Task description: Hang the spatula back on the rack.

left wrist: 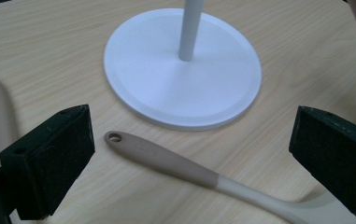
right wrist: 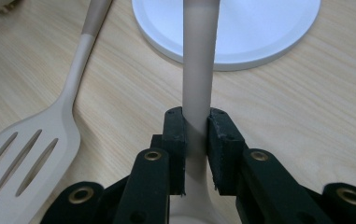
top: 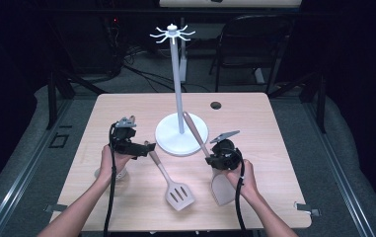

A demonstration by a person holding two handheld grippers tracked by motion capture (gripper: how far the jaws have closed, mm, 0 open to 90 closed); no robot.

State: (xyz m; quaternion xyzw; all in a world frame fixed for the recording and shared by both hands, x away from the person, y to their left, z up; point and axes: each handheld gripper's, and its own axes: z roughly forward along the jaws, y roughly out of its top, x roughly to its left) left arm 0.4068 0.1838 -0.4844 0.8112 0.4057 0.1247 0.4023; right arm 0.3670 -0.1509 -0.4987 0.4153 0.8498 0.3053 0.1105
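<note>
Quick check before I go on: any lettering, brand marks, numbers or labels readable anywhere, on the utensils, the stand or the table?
None: no readable text on the slotted turner, the held spatula, the white hook stand or the wooden table.
Tape tabs at the table's front corners: too small to tell.

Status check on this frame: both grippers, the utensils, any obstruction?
Right gripper shut on beige spatula handle. Left gripper open above beige slotted turner. White hook stand close ahead.
</note>
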